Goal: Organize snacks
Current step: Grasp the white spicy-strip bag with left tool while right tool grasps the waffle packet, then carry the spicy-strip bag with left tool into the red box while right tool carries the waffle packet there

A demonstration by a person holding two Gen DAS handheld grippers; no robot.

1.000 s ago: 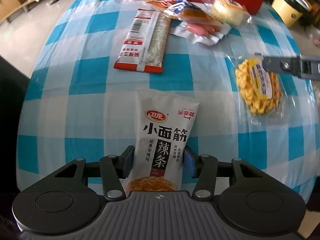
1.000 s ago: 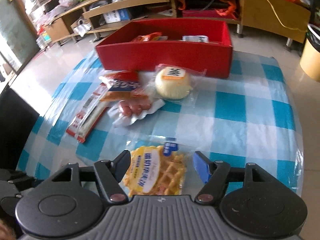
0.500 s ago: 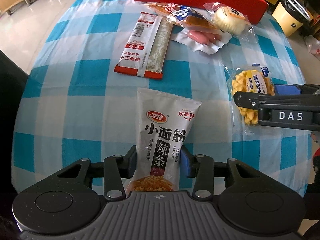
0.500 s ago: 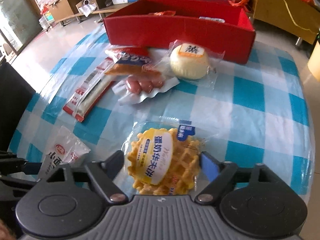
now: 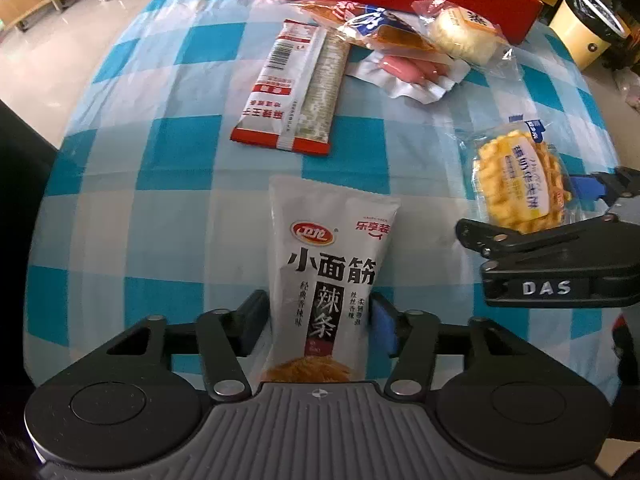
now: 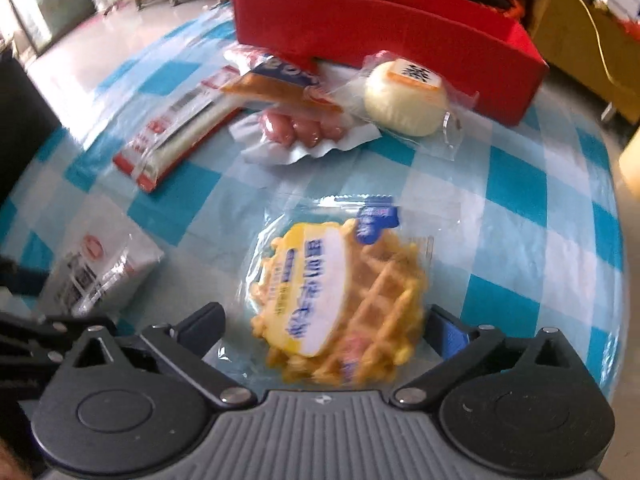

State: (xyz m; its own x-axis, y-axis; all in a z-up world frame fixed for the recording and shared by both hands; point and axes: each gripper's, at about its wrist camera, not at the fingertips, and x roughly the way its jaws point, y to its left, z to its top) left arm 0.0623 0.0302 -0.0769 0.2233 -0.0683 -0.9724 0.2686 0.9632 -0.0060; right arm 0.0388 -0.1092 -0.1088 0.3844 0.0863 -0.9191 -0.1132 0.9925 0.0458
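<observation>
While both packets lie flat on the checked bench (image 5: 168, 208), each gripper straddles one for a side pinch: the left gripper (image 5: 318, 320) has its jaws pressed against the sides of the white spicy-strip bag (image 5: 328, 280), pinching it; the right gripper (image 6: 326, 336) is spread around the waffle pack (image 6: 340, 300), jaws beside it, contact not clear through blur. The red box (image 6: 380, 28), likely the drop spot, sits at the far edge, open top facing up. The cracker sleeve (image 5: 296, 92), sausage pack (image 5: 408, 72) and round bun (image 6: 404, 96) crowd the box's front wall, so carrying over them looks safer than sliding. Both grippers work close together near the front edge; the waffle pack's side has little room.
</observation>
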